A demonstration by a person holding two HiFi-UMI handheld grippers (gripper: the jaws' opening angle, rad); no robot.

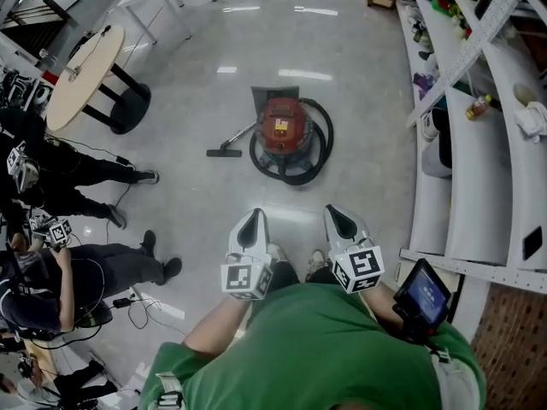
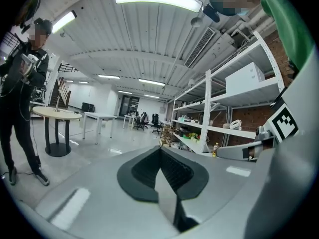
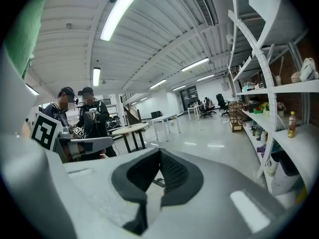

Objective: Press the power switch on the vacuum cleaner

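In the head view, a red canister vacuum cleaner [image 1: 282, 128] is seen standing on the glossy floor [image 1: 197, 220], ringed by its black hose [image 1: 318, 148], with the floor nozzle [image 1: 224, 152] laid out to its left. The left gripper [image 1: 254, 217] and the right gripper [image 1: 336, 213] are held side by side close to the green-shirted torso, both well apart from the vacuum cleaner, which lies ahead of them. A round table [image 1: 84, 73] is placed at the far left, and white shelving [image 1: 479, 143] runs down the right side.

In the left gripper view, the left gripper [image 2: 160, 151] is shown with its jaws pressed together and nothing caught between them. A round table [image 2: 56, 114] and a standing person [image 2: 22, 88] are seen to the left, with shelving [image 2: 224, 128] to the right.

In the right gripper view, the right gripper [image 3: 159, 153] is likewise shown clenched on nothing. Two people [image 3: 87, 114] are seen behind a round table [image 3: 130, 129], and a bottle [image 3: 291, 124] is stood on the shelving [image 3: 279, 91] at the right.
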